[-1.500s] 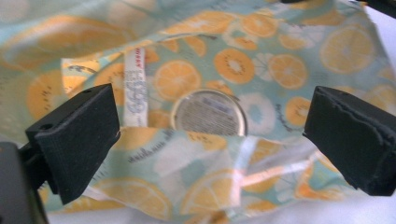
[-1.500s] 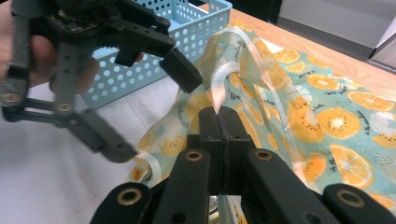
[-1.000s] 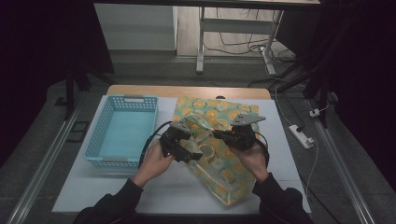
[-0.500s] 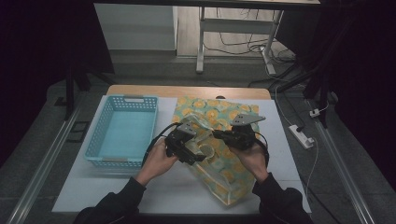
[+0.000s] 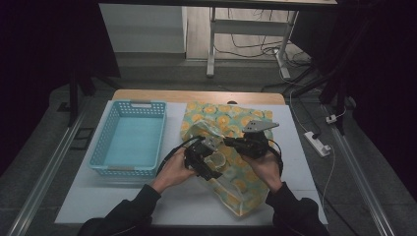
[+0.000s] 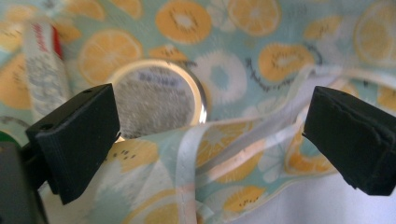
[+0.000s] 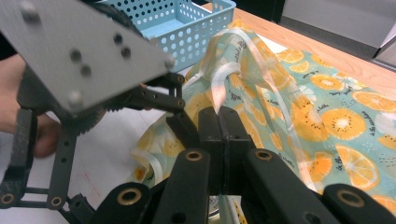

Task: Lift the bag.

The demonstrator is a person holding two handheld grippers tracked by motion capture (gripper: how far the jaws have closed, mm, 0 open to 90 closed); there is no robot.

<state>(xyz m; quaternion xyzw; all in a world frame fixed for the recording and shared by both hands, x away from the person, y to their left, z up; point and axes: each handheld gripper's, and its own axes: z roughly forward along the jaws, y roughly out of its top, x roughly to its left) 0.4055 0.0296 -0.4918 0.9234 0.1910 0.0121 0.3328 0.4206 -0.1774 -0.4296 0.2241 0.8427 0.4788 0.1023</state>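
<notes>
A translucent bag (image 5: 227, 117) printed with orange slices lies on the white table (image 5: 123, 196), its mouth toward the person. My right gripper (image 7: 224, 122) is shut on the bag's pale strap (image 7: 223, 80) and holds the mouth's edge up; in the high view my right gripper (image 5: 232, 143) is over the bag's middle. My left gripper (image 6: 210, 126) is open at the bag's mouth, jaws wide apart over the rim. Inside the bag (image 6: 280, 60) lie a round silvery tin (image 6: 156, 98) and a white tube (image 6: 44, 70). The high view shows my left gripper (image 5: 210, 162) just left of the right one.
An empty light-blue perforated basket (image 5: 129, 137) stands on the table's left half, close to my left hand; its wall (image 7: 187, 23) shows behind the bag. A power strip (image 5: 317, 142) lies on the floor to the right. A wooden strip (image 5: 196, 96) borders the far edge.
My left gripper has moved right and down, from beside the bag to its open mouth. The right gripper has kept still with the strap in it.
</notes>
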